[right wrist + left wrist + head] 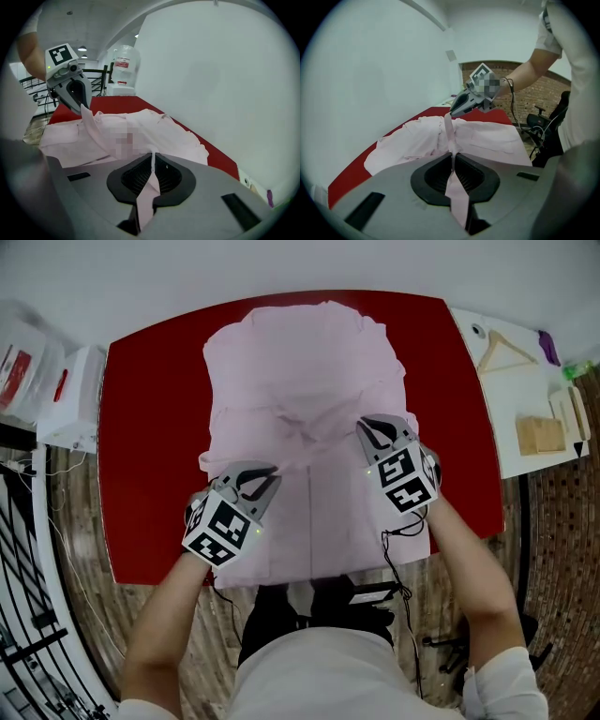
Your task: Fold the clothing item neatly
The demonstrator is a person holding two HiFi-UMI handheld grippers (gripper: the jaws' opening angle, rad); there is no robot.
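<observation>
A pale pink shirt point(309, 381) lies spread on the red table point(150, 427), its lower part hanging over the near edge. My left gripper point(272, 474) is shut on a strip of the shirt's fabric near the middle left. My right gripper point(364, 426) is shut on the same fold further right and back. In the left gripper view the pink fabric point(487, 138) runs taut from my jaws point(452, 154) to the right gripper point(452, 112). In the right gripper view a pinched edge of shirt point(154, 129) sits between the jaws point(153, 157), with the left gripper point(83, 107) holding a raised corner.
A white side table point(525, 399) at the right carries a wooden hanger point(506, 351) and wooden blocks point(541, 435). White boxes point(70, 395) stand off the table's left. A water dispenser point(123, 68) and a railing are behind; an office chair point(539, 124) stands on the brick floor.
</observation>
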